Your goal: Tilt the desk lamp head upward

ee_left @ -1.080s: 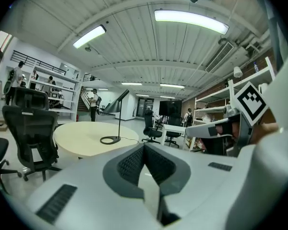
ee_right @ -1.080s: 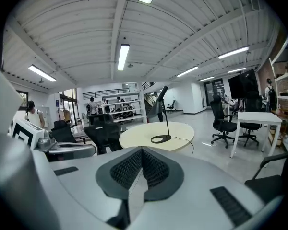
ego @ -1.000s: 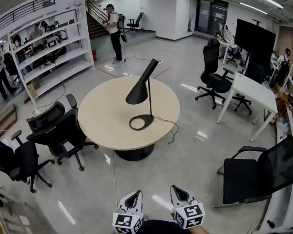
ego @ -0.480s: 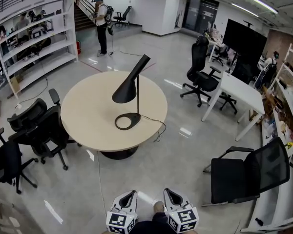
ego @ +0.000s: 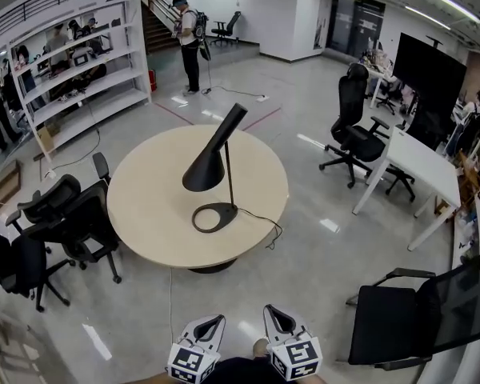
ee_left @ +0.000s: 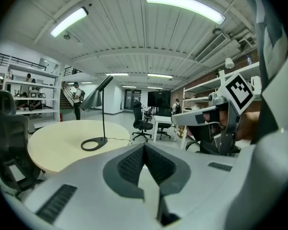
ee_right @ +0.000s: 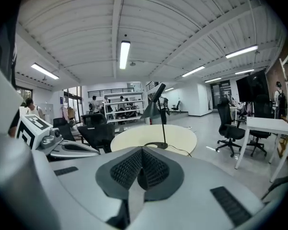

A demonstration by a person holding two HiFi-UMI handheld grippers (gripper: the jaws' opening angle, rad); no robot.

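Observation:
A black desk lamp stands on the round beige table (ego: 152, 206), well ahead of me. Its ring base (ego: 214, 217) lies near the table's middle, and its cone head (ego: 210, 157) slopes down to the left from a thin upright stem. The lamp (ee_left: 102, 110) also shows far off in the left gripper view, and the lamp (ee_right: 158, 114) likewise in the right gripper view. My left gripper (ego: 213, 322) and right gripper (ego: 274, 314) hang low at the bottom edge of the head view, far short of the table. Both are shut with nothing between their jaws. The left gripper (ee_left: 144, 148) and the right gripper (ee_right: 142, 150) point toward the lamp.
Black office chairs (ego: 68, 214) crowd the table's left side. Another black chair (ego: 416, 314) stands at the front right. A white desk (ego: 420, 166) is at the right, white shelves (ego: 80, 78) at the back left. A person (ego: 190, 38) stands far behind the table. The lamp's cord (ego: 264, 226) trails off the table.
The head view has swung about, so the table and lamp shift in frame. Both grippers stay low, shut and side by side.

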